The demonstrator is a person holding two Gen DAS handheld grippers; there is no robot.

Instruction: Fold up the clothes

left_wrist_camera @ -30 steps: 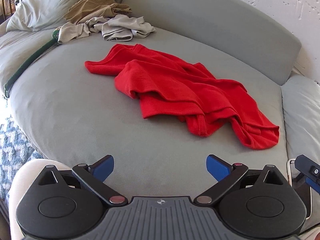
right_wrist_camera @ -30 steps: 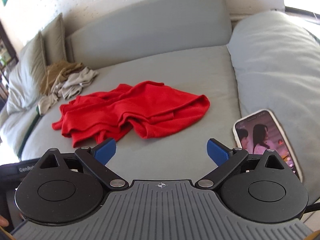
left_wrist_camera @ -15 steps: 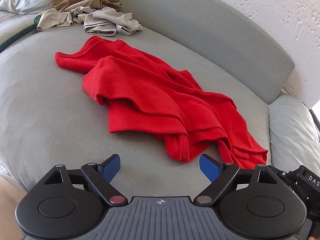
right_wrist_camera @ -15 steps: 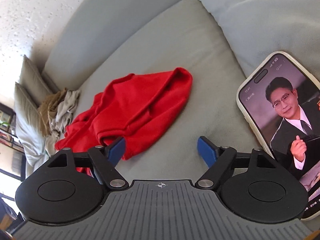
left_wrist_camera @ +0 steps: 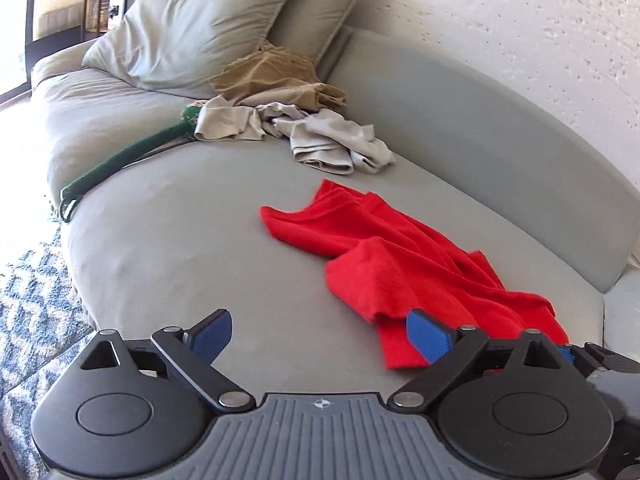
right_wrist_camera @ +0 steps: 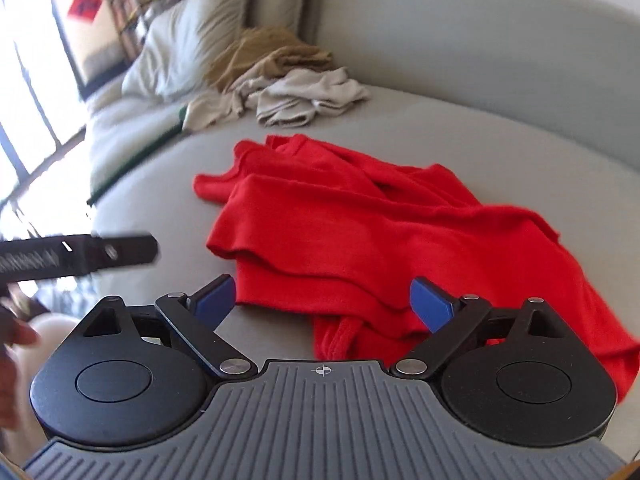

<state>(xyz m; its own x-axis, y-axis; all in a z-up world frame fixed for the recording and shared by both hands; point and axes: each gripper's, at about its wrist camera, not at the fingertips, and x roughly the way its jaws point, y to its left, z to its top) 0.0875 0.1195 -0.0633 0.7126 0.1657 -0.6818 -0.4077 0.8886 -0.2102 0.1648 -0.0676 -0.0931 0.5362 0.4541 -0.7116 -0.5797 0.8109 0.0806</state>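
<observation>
Since the frames half a second earlier, both cameras have been swung toward the far end of the grey upholstered sofa [left_wrist_camera: 168,248]: the phone is gone from the right wrist view, and pillows and shelving are now seen in both.

The left gripper [left_wrist_camera: 319,332] is held with its blue-tipped fingers wide apart, nothing between them. The right gripper [right_wrist_camera: 323,300] is likewise spread open and empty, above the near edge of the crumpled red knit shirt [right_wrist_camera: 360,232].

In the left wrist view only, a dark green strap [left_wrist_camera: 120,164] with a metal ring and a blue-white patterned rug [left_wrist_camera: 28,304] are shown clearly. In the right wrist view only, the left gripper's black body and a blurred hand [right_wrist_camera: 16,336] are seen at the left edge.

The shirt lies bunched on the seat cushion. Its long axis runs diagonally, from the near right toward the far left, pointing at the pile of beige and tan garments [left_wrist_camera: 296,120] by the grey pillows [left_wrist_camera: 192,36].
</observation>
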